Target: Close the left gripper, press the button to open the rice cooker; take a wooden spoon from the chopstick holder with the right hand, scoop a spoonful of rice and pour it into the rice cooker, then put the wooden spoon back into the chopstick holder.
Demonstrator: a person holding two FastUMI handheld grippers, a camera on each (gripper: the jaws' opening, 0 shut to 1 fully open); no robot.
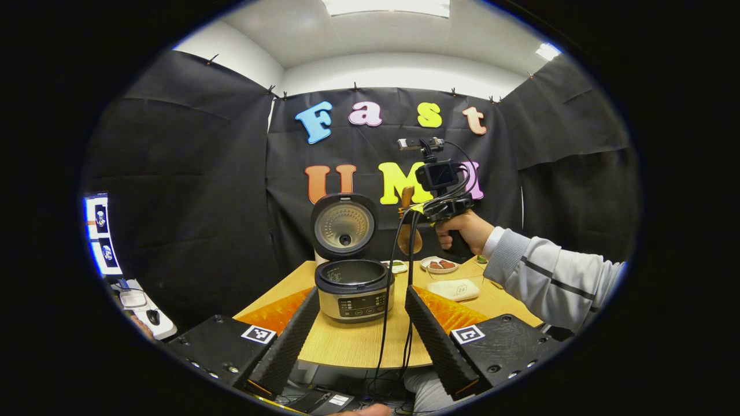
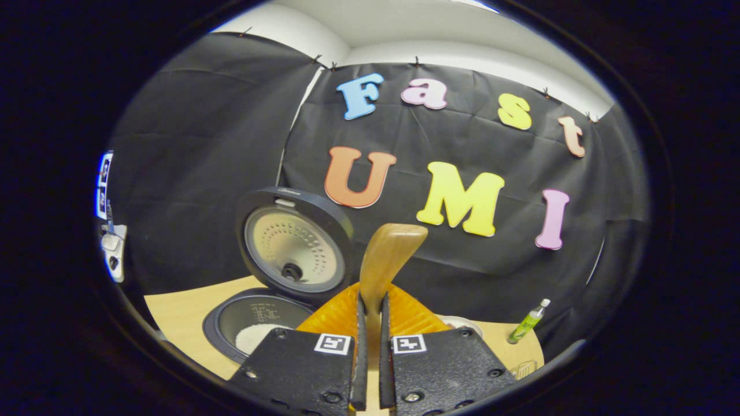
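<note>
Right gripper (image 2: 370, 370) is pinching the light wooden spoon (image 2: 386, 263), left gripper (image 1: 361, 323) spread; open silver-and-black rice cooker (image 1: 354, 289) at frame centre is holding rice, so returning the spoon to the holder probably comes next.

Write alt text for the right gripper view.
The right gripper, shut on a wooden spoon, hangs above a wooden table. Left of it stands an open rice cooker holding white rice, lid raised.
</note>
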